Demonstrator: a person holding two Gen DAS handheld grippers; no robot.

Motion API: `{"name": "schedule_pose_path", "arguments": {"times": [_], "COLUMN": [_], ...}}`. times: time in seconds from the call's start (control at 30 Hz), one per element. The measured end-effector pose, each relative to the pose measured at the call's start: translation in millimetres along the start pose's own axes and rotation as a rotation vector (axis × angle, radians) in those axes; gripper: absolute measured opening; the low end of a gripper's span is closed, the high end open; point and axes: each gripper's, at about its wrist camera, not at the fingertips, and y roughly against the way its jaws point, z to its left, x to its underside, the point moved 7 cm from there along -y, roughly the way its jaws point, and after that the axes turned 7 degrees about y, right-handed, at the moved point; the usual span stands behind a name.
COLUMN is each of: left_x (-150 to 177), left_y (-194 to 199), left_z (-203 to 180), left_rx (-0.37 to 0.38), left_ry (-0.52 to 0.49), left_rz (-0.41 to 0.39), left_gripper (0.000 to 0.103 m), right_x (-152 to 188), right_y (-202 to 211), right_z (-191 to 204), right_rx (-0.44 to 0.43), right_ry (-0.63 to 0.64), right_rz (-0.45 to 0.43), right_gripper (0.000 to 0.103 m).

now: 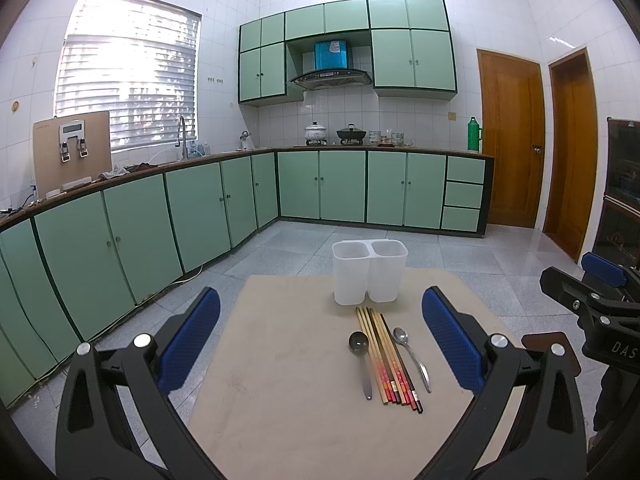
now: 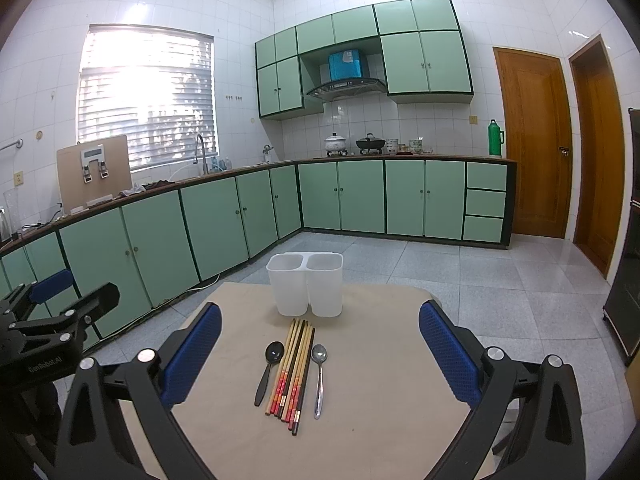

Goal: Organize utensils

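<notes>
- Utensils lie untouched mid-table: chopsticks [image 2: 294, 372] bundled between black spoon [image 2: 269, 372] and steel spoon [image 2: 319, 376], just before the empty two-cup holder [image 2: 306, 284] at the far edge.
- Left gripper [image 1: 320, 344] and right gripper [image 2: 320, 354] both hover spread, empty.
- Sorting looks unstarted; next, pinch one utensil.

Daylight floods through the slatted white window blind [image 1: 128, 76], blown out to glare there and sheening the white wall tiles, while fisheye bending curves the edges into black vignetted corners, perhaps slightly soft.
</notes>
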Motion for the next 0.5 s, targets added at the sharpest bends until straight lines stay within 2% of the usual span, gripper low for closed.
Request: {"name": "schedule_pose_path", "arguments": {"times": [0.5], "left_x": [1.2], "left_y": [-1.0], "left_z": [2.6], "left_rx": [0.0], "left_ry": [0.001], "left_rz": [0.003], "left_gripper": [0.098], "right_x": [0.7], "right_y": [-0.4], "right_z": [-0.9], "right_rx": [0.0], "right_ry": [-0.001], "right_rz": [0.002], "right_gripper": [0.097]}}
